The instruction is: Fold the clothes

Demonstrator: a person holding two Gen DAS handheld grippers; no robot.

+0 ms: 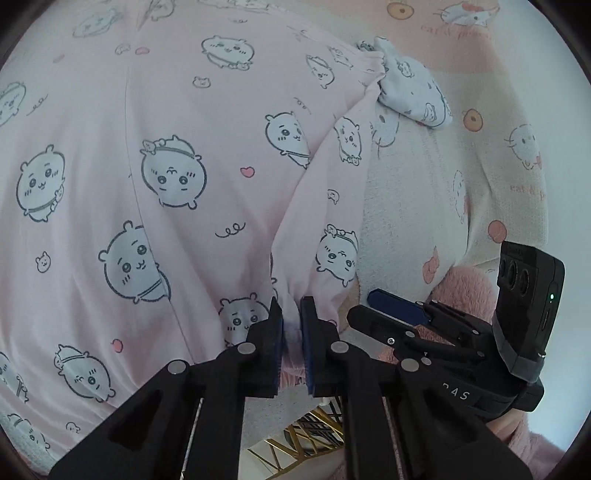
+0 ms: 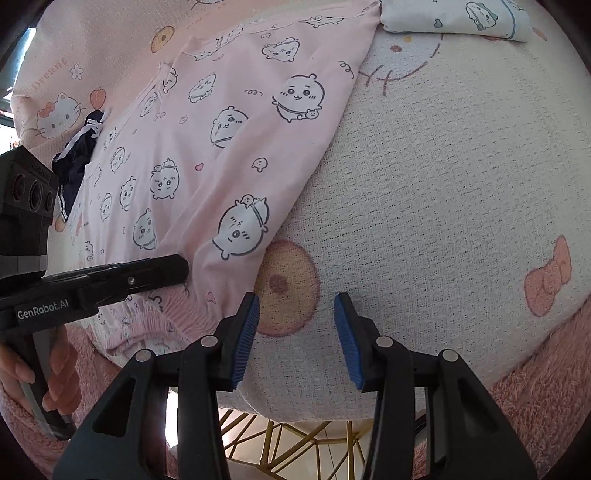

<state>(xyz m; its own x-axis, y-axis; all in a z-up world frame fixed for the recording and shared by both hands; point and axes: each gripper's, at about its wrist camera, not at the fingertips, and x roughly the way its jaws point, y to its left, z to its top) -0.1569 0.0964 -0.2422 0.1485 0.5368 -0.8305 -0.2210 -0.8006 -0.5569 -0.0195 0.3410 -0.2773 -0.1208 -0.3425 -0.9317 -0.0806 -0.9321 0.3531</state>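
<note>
The pink printed garment [image 1: 207, 155] lies spread on the cat-print blanket [image 2: 443, 192]; the left gripper [image 1: 291, 317] pinches its near hem; the right gripper [image 2: 295, 314] hangs released over bare blanket beside it; a folded white piece [image 2: 454, 18] lies past the garment's far corner.

The pink pajamas [image 1: 184, 166] run off the left wrist view's left and top edges, so full shape's a mystery. A dark garment [image 2: 79, 155] is mostly tucked behind them. The white folded piece [image 2: 454, 18] is cropped up top.
</note>
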